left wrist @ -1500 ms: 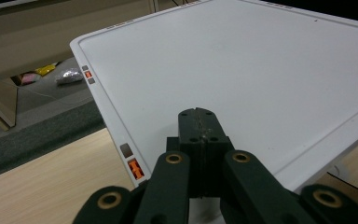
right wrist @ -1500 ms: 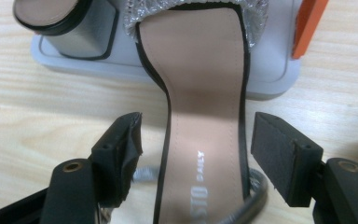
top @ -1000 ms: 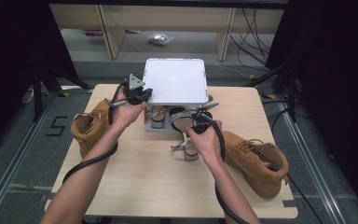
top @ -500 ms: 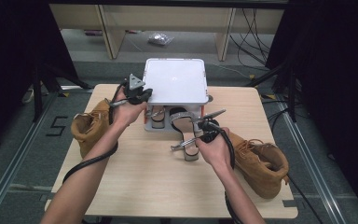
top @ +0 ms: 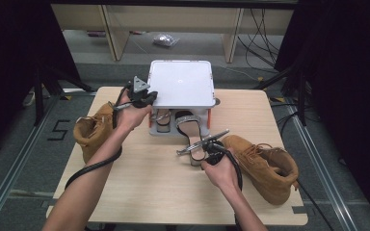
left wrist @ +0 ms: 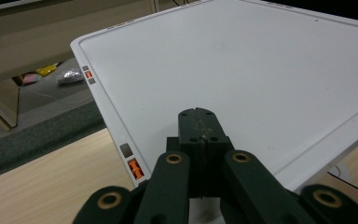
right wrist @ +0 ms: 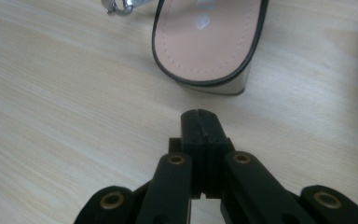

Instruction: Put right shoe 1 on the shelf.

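Pressed together with nothing between them, the jaws of the right gripper [right wrist: 199, 122] have just been closing and point at the wooden table [right wrist: 51, 116]; the heeled sandal [right wrist: 207, 42] lies just ahead of their tips, apart from them, its pink insole up and its heel end nearest. In the high view that sandal [top: 191, 137] reaches from the right gripper [top: 207, 153] into the white shoe rack [top: 180, 83]. Jaws of the left gripper [left wrist: 200, 122] are likewise pressed together, empty, over the rack's white top [left wrist: 242, 70]. Tan boots [top: 265, 163] lie beside each hand.
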